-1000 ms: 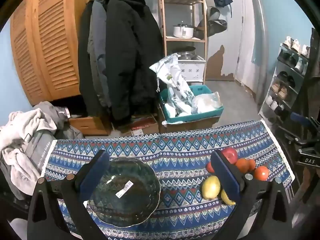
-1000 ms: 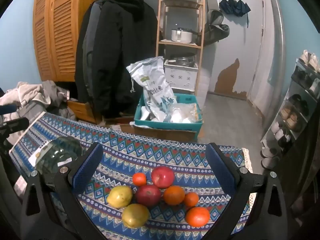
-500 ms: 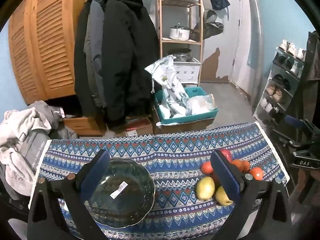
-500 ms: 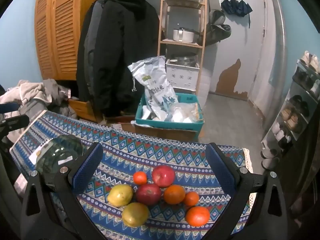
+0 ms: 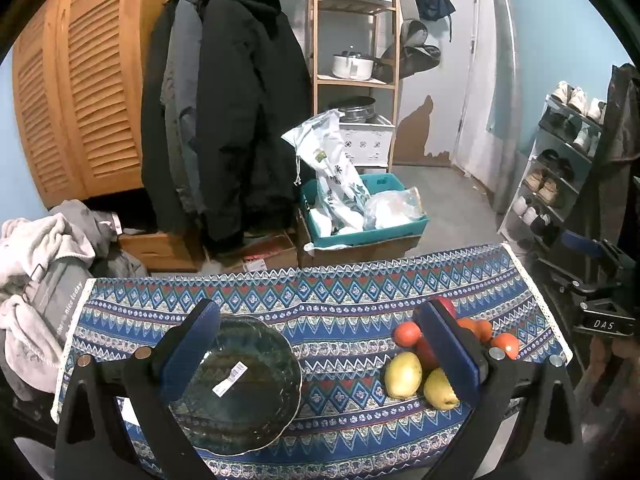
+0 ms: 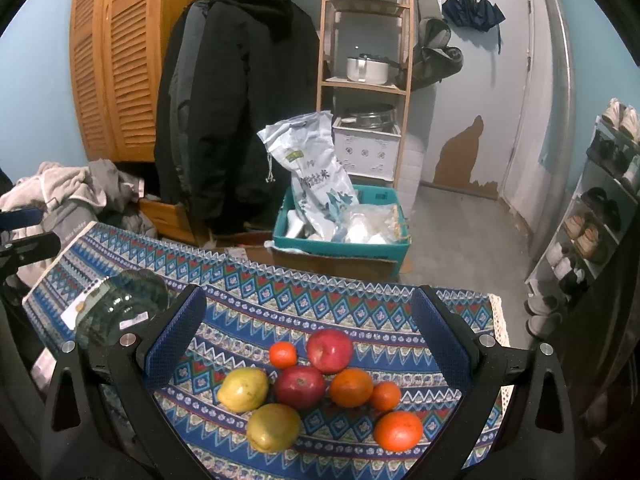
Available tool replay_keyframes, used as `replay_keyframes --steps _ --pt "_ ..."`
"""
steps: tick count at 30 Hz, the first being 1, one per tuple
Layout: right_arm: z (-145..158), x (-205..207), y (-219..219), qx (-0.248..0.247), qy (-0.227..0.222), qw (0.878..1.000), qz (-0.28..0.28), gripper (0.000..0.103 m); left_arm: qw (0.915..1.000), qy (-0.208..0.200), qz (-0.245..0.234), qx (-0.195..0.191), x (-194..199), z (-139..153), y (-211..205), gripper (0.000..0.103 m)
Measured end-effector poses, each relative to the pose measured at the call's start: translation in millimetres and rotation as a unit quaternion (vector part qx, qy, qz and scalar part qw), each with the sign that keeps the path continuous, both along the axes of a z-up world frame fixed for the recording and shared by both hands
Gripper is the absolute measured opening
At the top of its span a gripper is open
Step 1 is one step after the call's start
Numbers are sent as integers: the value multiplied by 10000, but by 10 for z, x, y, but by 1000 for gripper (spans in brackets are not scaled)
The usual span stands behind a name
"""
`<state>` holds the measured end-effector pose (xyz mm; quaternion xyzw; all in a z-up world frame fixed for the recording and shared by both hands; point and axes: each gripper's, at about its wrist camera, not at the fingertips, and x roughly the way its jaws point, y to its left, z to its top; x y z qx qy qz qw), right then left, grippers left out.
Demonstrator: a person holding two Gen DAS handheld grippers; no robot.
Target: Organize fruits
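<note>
A pile of fruit lies on the patterned tablecloth (image 6: 280, 292): two red apples (image 6: 329, 350) (image 6: 299, 386), two yellow pears (image 6: 242, 389) (image 6: 273, 427) and several oranges (image 6: 351, 387). My right gripper (image 6: 310, 332) is open and empty, hovering above the pile. A dark green glass bowl (image 5: 236, 384) with a white sticker sits on the cloth to the left; it also shows in the right wrist view (image 6: 120, 308). My left gripper (image 5: 320, 344) is open and empty above the cloth, its left finger over the bowl, its right finger hiding part of the fruit (image 5: 403, 374).
Beyond the table's far edge stand a teal crate (image 6: 340, 240) with a rice bag on a cardboard box, hanging coats (image 5: 232, 120), a wooden shelf (image 5: 356, 60) and a shoe rack (image 5: 560, 168). A heap of clothes (image 5: 36, 264) lies at the left.
The left gripper has pulled back and risen a little, so bowl and fruit sit lower and smaller in its view. The right gripper has hardly moved. Both stay open.
</note>
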<state>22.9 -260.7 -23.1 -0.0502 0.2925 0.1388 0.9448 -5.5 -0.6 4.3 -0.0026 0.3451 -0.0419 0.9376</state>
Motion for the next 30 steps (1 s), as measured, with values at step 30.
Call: replay_keyframes --steps 30 --pt "-19 -12 52 31 17 10000 8 100 10000 29 -23 -5 -18 -19 -43 102"
